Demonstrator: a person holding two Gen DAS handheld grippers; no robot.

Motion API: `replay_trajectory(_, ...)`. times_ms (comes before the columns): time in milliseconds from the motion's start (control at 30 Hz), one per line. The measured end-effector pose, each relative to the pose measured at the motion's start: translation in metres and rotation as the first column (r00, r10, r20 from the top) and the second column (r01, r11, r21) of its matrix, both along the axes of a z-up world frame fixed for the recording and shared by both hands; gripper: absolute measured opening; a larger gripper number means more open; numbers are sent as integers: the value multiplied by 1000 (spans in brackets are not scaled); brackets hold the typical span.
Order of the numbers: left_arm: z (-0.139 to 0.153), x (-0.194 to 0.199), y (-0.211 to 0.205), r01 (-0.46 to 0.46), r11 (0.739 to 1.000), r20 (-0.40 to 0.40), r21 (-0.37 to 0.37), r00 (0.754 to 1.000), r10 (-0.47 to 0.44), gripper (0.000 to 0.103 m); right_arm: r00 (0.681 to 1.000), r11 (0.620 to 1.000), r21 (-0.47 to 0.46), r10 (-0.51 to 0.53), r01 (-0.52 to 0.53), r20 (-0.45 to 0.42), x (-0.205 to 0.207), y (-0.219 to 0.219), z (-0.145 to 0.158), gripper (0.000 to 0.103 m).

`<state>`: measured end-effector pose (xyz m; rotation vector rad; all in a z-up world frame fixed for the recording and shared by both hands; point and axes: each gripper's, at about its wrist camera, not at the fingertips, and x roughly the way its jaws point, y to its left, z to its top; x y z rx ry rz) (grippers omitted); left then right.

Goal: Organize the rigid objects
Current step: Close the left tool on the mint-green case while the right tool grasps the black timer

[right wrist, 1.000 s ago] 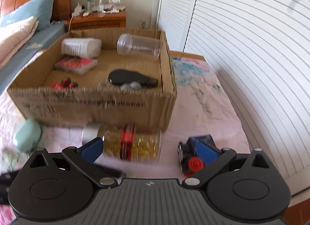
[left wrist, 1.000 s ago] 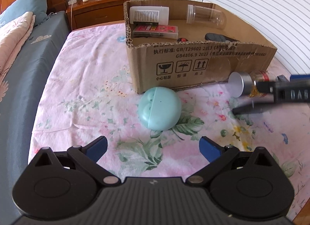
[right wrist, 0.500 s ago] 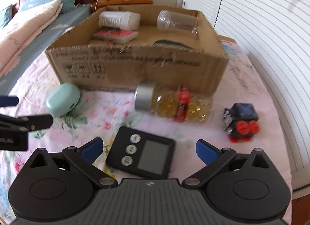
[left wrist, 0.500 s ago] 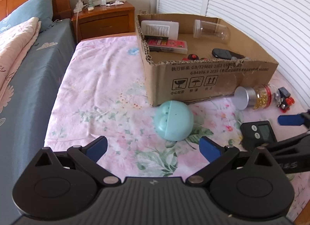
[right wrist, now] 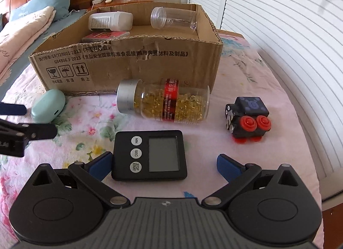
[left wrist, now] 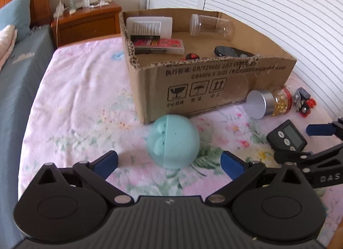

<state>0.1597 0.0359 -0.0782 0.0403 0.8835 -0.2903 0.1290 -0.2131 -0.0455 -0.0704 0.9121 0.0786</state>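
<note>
Item 1: black digital timer (right wrist: pixel 149 155), flat on the floral bedsheet (left wrist: pixel 85 103), screen up, 3 round buttons down its left side. It lies just ahead of the right gripper (right wrist: pixel 164 164), whose blue-tipped jaws stand wide apart and hold nothing; the timer's near left corner sits close by the left fingertip (right wrist: pixel 100 163).

Item 2: pale teal egg-shaped case (left wrist: pixel 173 140), on the sheet just in front of the cardboard box (left wrist: pixel 214 86). The left gripper (left wrist: pixel 169 162) faces it, jaws spread wide and empty, the case just ahead of the gap.

Item 3: clear bottle of yellow capsules (right wrist: pixel 164 102), silver cap, red label, on its side against the box front.

Item 4: small black toy block with red wheels (right wrist: pixel 247 119), on the sheet right of the bottle, apart from it.

Item 5: box, open-topped, holding a white bottle (right wrist: pixel 110 21), a clear empty jar (right wrist: pixel 173 17), both on their sides, a red flat pack (left wrist: pixel 158 44), and a dark oval object (left wrist: pixel 232 51).

Surroundings: wooden nightstand (left wrist: pixel 85 22), white louvred doors (right wrist: pixel 278 24).
</note>
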Motion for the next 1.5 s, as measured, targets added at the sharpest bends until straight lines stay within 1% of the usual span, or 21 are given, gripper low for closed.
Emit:
replay_trajectory(133, -1, 3, -5, 28, 999, 18, 19, 999, -28, 99, 1000, 1000, 1, 13, -13, 5, 0, -1, 0, 103)
replay_trajectory(167, -1, 3, -6, 32, 999, 22, 24, 999, -33, 95, 1000, 1000, 2, 14, -14, 6, 0, -1, -1, 103)
replay_trajectory(200, 0, 3, -8, 33, 999, 32, 35, 999, -34, 87, 1000, 1000, 3, 16, -16, 8, 0, -1, -1, 103)
replay_trajectory(233, 0, 3, -9, 33, 998, 39, 48, 999, -35, 84, 1000, 1000, 3, 18, -18, 11, 0, -1, -1, 103)
replay_trajectory(300, 3, 3, -11, 41, 998, 46, 46, 998, -43, 69, 1000, 1000, 3, 21, -21, 14, 0, -1, -1, 103)
replay_trajectory(367, 5, 4, -13, 46, 998, 46, 52, 998, -49, 62, 1000, 1000, 3, 24, -24, 15, 0, -1, -1, 103)
replay_trajectory(467, 6, 4, -16, 51, 997, 46, 58, 998, -54, 57, 1000, 1000, 3, 26, -26, 18, -1, -2, -1, 103)
replay_trajectory(533, 7, 3, -16, 53, 997, 44, 52, 998, -55, 53, 999, 1000, 3, 27, -27, 20, -2, -2, -1, 103)
replay_trajectory(800, 8, -4, -19, 83, 995, 31, 53, 996, -85, 52, 998, 999, 3, 53, -53, 33, -2, 0, -2, 103)
replay_trajectory(933, 8, -3, -19, 70, 997, 33, 41, 997, -71, 52, 997, 998, 3, 70, -70, 39, -2, 3, -2, 103)
replay_trajectory(1000, 8, -3, -20, 67, 997, 36, 44, 997, -68, 52, 996, 997, 4, 79, -80, 42, -3, 5, 0, 100)
replay_trajectory(1067, 7, -3, -21, 72, 996, 42, 53, 996, -74, 52, 994, 995, 4, 98, -99, 48, -4, 8, 2, 92)
replay_trajectory(1100, 7, -3, -21, 72, 996, 43, 50, 996, -75, 52, 993, 995, 4, 103, -103, 50, -4, 8, 2, 90)
replay_trajectory(1133, 7, -2, -20, 72, 996, 41, 45, 996, -73, 52, 993, 995, 6, 104, -104, 55, -5, 9, 3, 86)
replay_trajectory(1200, 8, -1, -19, 71, 997, 36, 40, 997, -72, 52, 992, 994, 5, 111, -111, 56, -4, 10, 4, 83)
replay_trajectory(1267, 8, -1, -19, 74, 996, 36, 41, 997, -76, 52, 991, 993, 3, 118, -118, 57, -5, 11, 6, 74)
replay_trajectory(1500, 11, -2, -20, 109, 993, 6, 51, 994, -109, 51, 988, 989, -6, 148, -148, 35, -6, 12, 10, 74)
